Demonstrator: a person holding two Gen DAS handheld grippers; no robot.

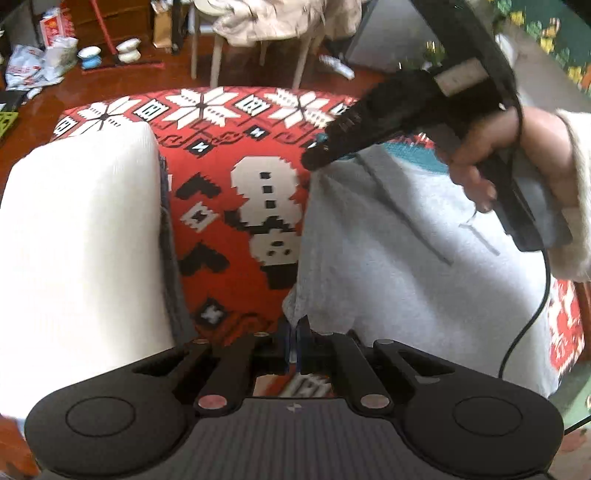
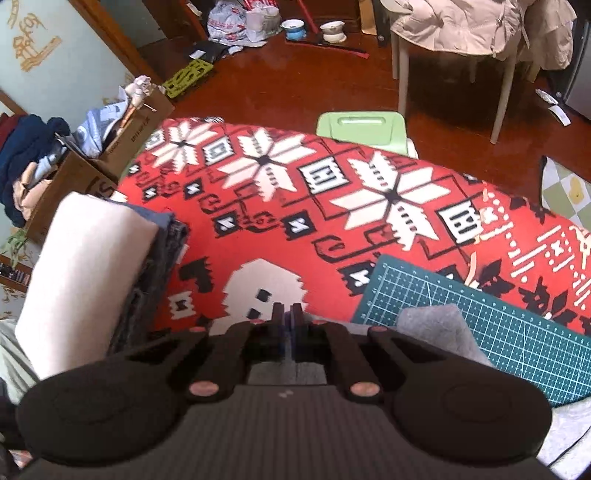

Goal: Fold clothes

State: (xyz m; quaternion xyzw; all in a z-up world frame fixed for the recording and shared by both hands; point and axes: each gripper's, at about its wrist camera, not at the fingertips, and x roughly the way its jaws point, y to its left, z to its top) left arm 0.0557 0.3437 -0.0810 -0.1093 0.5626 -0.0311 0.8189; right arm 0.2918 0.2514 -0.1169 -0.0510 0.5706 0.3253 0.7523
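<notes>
A light grey garment [image 1: 388, 240] lies on the right half of a table covered by a red patterned cloth [image 1: 229, 155]. My left gripper [image 1: 295, 332] is shut on the garment's near left edge, which rises up to the fingers. In the same view a hand holds my right gripper [image 1: 314, 158], its tip closed at the garment's far left corner. In the right wrist view the right gripper [image 2: 287, 314] has its fingers together, with grey fabric [image 2: 432, 321] showing beneath and to the right. A green cutting mat [image 2: 480, 321] lies under the garment.
A stack of folded clothes with a white piece on top [image 1: 81, 240] sits at the table's left. Beyond the table stand a chair draped with a beige coat [image 2: 472, 29], a green stool [image 2: 362, 129] and cardboard boxes of clothes [image 2: 74, 173]. Bags and bowls litter the wooden floor.
</notes>
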